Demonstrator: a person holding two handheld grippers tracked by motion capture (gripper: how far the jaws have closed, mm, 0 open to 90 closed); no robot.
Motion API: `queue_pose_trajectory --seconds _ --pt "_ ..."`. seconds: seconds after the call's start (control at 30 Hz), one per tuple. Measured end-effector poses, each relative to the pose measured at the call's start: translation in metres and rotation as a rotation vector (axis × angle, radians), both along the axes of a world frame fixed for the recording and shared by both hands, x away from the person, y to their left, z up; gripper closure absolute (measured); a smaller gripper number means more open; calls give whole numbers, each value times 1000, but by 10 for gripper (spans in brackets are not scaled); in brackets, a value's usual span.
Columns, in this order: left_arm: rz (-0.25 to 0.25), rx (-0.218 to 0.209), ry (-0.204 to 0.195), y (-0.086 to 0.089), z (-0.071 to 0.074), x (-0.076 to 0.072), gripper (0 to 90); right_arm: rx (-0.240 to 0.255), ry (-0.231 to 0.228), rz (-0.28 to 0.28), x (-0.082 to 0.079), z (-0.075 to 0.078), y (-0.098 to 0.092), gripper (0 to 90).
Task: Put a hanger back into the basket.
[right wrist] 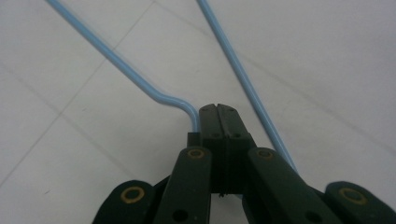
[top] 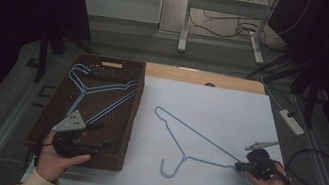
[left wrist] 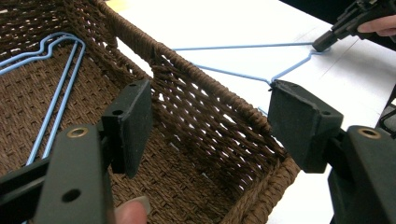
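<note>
A light-blue wire hanger (top: 185, 157) lies flat on the white table sheet (top: 220, 112), its hook toward the front. My right gripper (top: 240, 167) is shut on the hanger's right corner; in the right gripper view the wire (right wrist: 116, 60) bends in beside the closed jaws (right wrist: 218, 109). Another blue hanger (top: 102, 87) lies inside the brown woven basket (top: 134, 118). My left gripper (top: 104, 134) is open over the basket's near right corner. Its jaws (left wrist: 210, 121) straddle the basket wall (left wrist: 201, 74) without touching it, one pad inside and one outside.
The basket stands along the table's left side. A bare wooden strip (top: 205, 78) runs along the far edge. On the floor to the right lie a power strip (top: 291, 121) and looping black cables (top: 326, 175).
</note>
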State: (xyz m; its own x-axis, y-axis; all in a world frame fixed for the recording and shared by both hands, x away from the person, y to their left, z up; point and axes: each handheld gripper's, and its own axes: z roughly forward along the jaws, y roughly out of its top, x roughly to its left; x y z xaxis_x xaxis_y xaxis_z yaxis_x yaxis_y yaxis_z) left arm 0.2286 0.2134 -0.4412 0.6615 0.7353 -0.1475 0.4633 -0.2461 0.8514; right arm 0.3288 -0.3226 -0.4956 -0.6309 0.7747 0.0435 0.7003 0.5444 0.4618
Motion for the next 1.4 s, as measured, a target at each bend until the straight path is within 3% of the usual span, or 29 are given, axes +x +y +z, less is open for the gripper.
queue_pose_trajectory --seconds 0.4,0.43,0.67,1.0,1.27,1.4 --pt "2 3 5 0 -1 1 318 74 77 60 -47 -4 18 900" --pt "0 4 6 -1 -2 1 318 91 93 80 -56 -5 24 900" --pt "-1 6 10 -2 -3 2 318 129 131 172 -76 -9 49 900" --pt "-3 8 11 -2 -4 2 319 144 146 285 -76 -13 94 900" --pt "-4 8 10 -2 -3 2 320 157 141 326 -71 -16 125 900" --pt "-6 9 9 -3 -3 1 320 158 126 339 -66 -16 129 900"
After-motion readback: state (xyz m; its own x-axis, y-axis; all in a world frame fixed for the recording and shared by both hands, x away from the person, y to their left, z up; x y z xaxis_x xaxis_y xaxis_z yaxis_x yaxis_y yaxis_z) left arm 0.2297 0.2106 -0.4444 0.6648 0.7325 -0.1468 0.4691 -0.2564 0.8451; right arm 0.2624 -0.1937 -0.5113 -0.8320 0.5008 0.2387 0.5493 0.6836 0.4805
